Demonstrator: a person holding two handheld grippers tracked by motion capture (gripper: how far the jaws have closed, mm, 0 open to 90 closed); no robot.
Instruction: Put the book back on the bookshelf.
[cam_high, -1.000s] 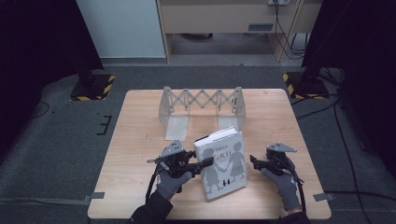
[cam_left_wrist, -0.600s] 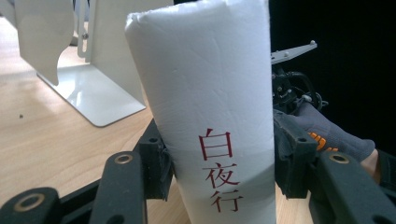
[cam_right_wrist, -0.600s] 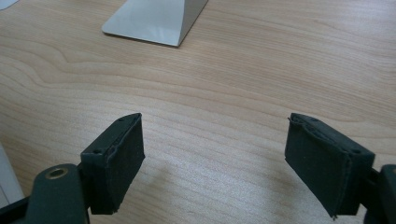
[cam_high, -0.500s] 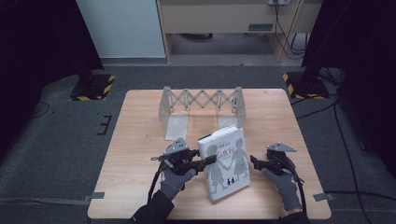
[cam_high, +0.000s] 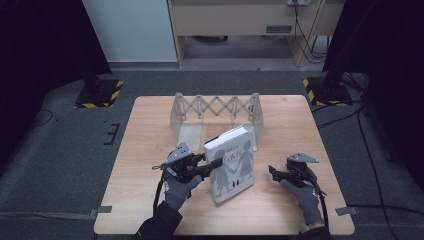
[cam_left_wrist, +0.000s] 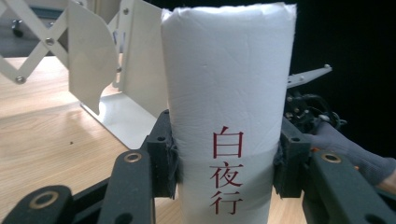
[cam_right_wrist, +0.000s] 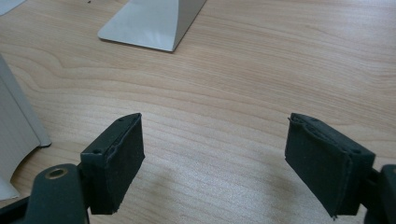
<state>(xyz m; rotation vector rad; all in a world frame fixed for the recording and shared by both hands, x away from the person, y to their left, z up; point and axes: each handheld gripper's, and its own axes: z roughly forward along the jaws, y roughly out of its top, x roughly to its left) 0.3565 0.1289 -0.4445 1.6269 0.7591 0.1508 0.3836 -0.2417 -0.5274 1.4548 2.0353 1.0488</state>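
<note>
Pale wood, fine straight grain: the table (cam_high: 150, 200) takes up the lower centre of the high view, set on dark grey carpet (cam_high: 60, 165).

Off-white metal book rack (cam_high: 215, 111), upper middle of the table: two flat end plates joined by a scissor lattice, rivets at the crossings, each plate with a flat foot on the wood.

Book (cam_high: 230, 162), centre of the table just below the rack. White paper jacket, slightly crinkled, rounded spine. Front cover carries two grey child silhouettes holding hands. It sits tilted, spine side raised off the table. In the left gripper view the spine (cam_left_wrist: 229, 112) stands in mid-frame with red characters reading 白夜行 down its lower half.

Left gripper (cam_high: 216, 164), black with padded jaws, in a grey-gloved hand (cam_high: 179, 190) at lower left of centre: jaws clamped on the book's spine, one pad flat on each cover.

Right gripper (cam_high: 272, 171), lower right of the high view, also in a grey glove: jaws spread wide, holding nothing, just above bare wood, apart from the book. Foam pads (cam_right_wrist: 119, 158) show frayed edges.
</note>
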